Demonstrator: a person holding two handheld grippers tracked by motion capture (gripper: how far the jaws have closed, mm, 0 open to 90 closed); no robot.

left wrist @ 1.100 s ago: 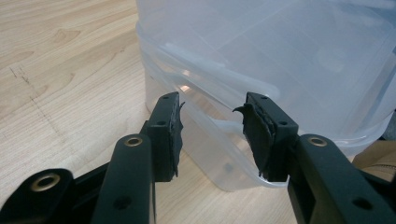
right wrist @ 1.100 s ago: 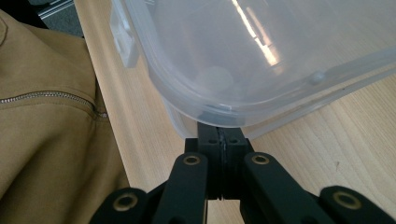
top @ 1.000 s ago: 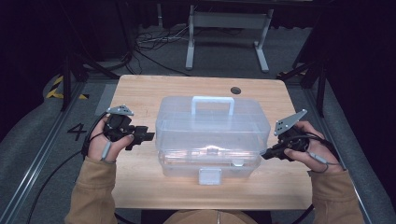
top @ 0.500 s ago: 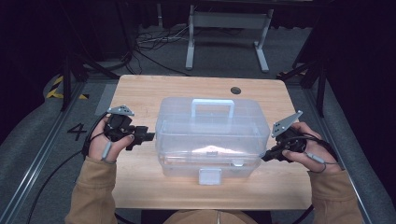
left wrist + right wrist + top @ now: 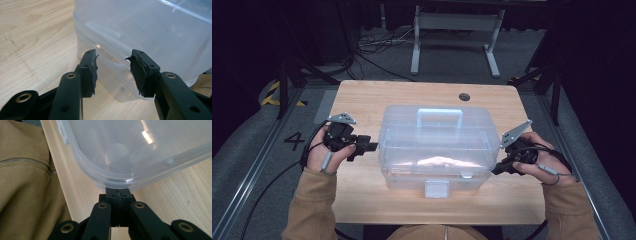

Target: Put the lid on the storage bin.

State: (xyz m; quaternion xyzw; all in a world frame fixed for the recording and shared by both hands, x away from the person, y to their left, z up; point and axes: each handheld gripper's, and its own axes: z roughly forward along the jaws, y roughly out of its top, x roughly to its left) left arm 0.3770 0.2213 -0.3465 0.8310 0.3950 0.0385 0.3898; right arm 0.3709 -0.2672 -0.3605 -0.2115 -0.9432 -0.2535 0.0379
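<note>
1. A light wooden table (image 5: 362, 100) spreads under and between both tongs, its grain plain in the left gripper view beside the left tongs' tips.
2. A small round dark hole (image 5: 464, 96) sits in the tabletop, beyond the right tongs toward the far edge.
3. A grey metal stand (image 5: 455, 30) with two legs rests on the floor well beyond both tongs.
4. Black cables (image 5: 377, 47) lie on the floor far ahead of the left tongs.
5. A painted number 4 (image 5: 293, 141) marks the floor just outside the left tongs.
6. Yellow-and-black hazard tape (image 5: 274, 95) shows farther out on that side.
7. A tan zipped jacket (image 5: 22, 182) lies beside the right tongs in the right gripper view.
</note>
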